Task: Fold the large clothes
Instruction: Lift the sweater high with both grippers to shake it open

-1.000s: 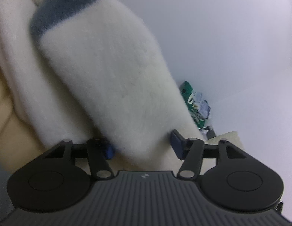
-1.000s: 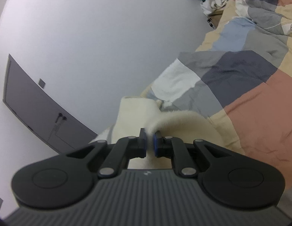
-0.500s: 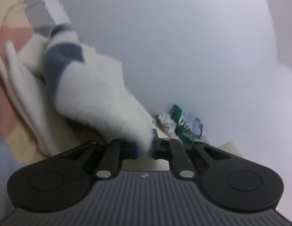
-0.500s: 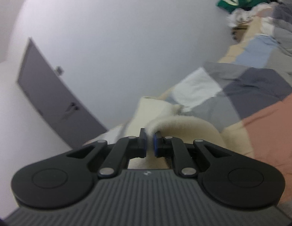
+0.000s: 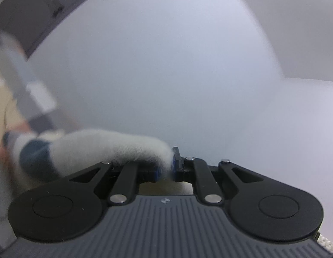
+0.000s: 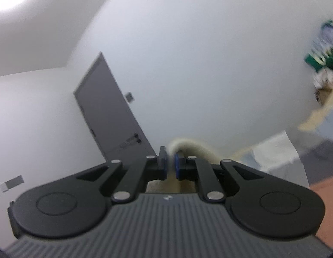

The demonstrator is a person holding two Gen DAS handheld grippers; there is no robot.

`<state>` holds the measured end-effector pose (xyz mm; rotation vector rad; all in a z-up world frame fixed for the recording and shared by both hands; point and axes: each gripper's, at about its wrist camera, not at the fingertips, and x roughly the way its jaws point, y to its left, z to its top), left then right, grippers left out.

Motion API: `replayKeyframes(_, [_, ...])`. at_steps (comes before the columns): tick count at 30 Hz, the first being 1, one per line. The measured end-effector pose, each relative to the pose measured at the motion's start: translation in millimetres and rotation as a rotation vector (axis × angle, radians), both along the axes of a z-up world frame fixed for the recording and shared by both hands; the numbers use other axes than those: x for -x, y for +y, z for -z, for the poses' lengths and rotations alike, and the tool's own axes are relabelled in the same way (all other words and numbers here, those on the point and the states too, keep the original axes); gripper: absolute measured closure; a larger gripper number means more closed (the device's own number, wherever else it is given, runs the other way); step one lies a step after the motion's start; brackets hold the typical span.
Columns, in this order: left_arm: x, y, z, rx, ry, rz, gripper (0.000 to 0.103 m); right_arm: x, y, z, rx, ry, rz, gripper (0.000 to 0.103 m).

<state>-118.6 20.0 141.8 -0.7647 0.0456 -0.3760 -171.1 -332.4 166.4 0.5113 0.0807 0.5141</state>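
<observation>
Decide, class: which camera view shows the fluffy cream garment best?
The left wrist view: the garment stretches out from the left gripper, showing its dark blue band. The right wrist view shows only a small pinched fold in the right gripper.

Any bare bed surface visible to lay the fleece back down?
Bare patchwork bedspread lower right in the right wrist view, between the wall and the fleece garment. Crowded by the clothes pile. The left view is too blurred to judge.
</observation>
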Motion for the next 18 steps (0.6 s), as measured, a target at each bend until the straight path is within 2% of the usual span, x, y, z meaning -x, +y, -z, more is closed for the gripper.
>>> replayKeyframes(8, [64, -14, -119, -0.085, -0.208, -0.039, 0.090, 18, -6, -123, 0.029, -0.151, -0.063, 0.093])
replayKeyframes(11, [80, -14, -159, -0.058, -0.283, -0.031, 0.090, 27, -1, -169, 0.020, -0.227, -0.065, 0.093])
replayKeyframes(13, [85, -13, -189, -0.065, -0.290, -0.047, 0.090, 28, 4, -199, -0.006, -0.249, -0.063, 0.093])
replayKeyframes(15, [84, -22, -217, -0.130, -0.295, -0.093, 0.089, 27, 15, -228, 0.001, -0.268, -0.022, 0.093])
replayKeyframes(18, [88, -29, -244, -0.146, -0.281, -0.117, 0.089, 17, 35, -250, 0.034, -0.301, 0.049, 0.093])
